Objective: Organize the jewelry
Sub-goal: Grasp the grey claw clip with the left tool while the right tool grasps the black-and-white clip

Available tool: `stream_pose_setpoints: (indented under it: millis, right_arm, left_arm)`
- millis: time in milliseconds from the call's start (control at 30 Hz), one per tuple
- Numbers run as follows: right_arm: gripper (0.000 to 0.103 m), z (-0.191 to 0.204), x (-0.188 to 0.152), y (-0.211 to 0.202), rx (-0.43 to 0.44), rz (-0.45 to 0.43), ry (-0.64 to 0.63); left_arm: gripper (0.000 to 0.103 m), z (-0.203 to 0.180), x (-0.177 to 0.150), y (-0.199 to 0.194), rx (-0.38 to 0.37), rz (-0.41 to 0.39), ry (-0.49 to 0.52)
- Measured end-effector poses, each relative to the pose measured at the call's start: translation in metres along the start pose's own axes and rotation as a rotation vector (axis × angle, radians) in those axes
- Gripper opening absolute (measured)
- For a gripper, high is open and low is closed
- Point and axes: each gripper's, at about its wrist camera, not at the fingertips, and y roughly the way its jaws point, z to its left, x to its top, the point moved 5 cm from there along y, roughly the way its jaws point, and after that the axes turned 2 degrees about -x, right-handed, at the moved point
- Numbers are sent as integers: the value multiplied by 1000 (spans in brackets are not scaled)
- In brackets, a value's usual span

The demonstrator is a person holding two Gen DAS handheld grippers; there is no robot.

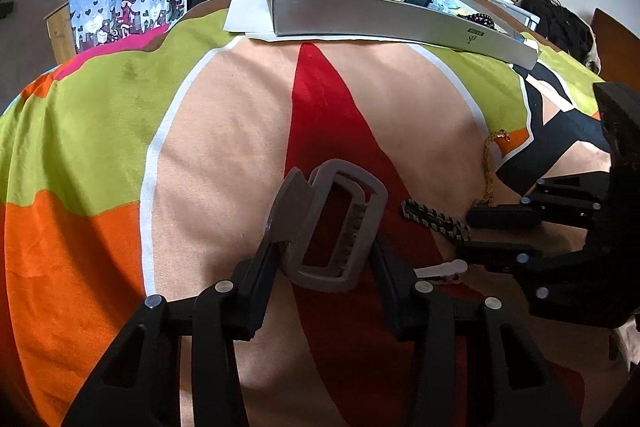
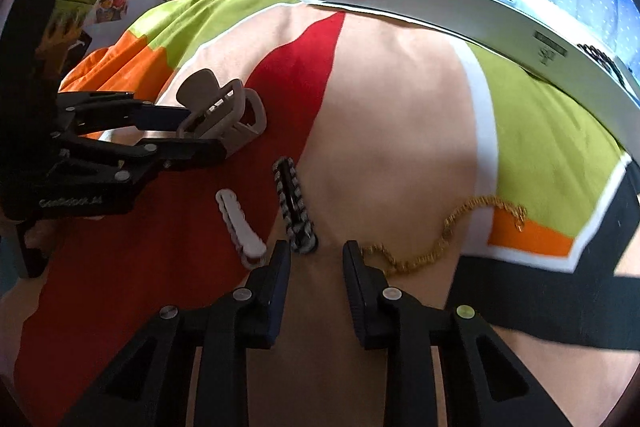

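Observation:
A taupe claw hair clip (image 1: 340,227) (image 2: 228,119) sits between the fingers of my left gripper (image 1: 324,247) (image 2: 204,131), which is shut on it just above the blanket. My right gripper (image 2: 317,251) (image 1: 466,233) is open and low over the blanket. The near end of a black-and-white checkered hair clip (image 2: 294,207) (image 1: 436,223) lies at its left fingertip. A gold chain (image 2: 440,231) (image 1: 488,163) trails away from its right finger. A white hair clip (image 2: 240,227) (image 1: 440,271) lies flat to the left of the checkered one.
A colourful blanket (image 1: 224,131) covers the bed. At the far edge stands a long silver-sided box (image 1: 380,23) (image 2: 460,23) holding cards and a dark bead bracelet (image 1: 480,21). Blue dotted curtains hang behind, and posters are on the left wall.

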Motion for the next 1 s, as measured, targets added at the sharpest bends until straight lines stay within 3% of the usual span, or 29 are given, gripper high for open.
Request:
stream_pose_setpoints:
  millis: [300, 367, 400, 533, 867, 1000]
  right_arm:
    - [26, 5, 4, 7, -7, 3, -29]
    - [23, 7, 5, 9, -14, 1, -35]
    - [16, 8, 6, 9, -16, 1, -39]
    - [14, 7, 7, 9, -19, -6, -39]
    - [14, 3, 9, -9, -50, -82, 1]
    - [14, -4, 12, -24, -55, -124, 36]
  left_arm:
    - [39, 1, 0, -4, -10, -11, -16]
    - [38, 1, 0, -5, -10, -14, -17]
    - [38, 2, 0, -5, -11, -15, -18]
    - [37, 1, 1, -8, -11, -24, -24]
    - [34, -2, 2, -15, 22, -62, -17]
    - [34, -2, 6, -25, 2, -99, -54]
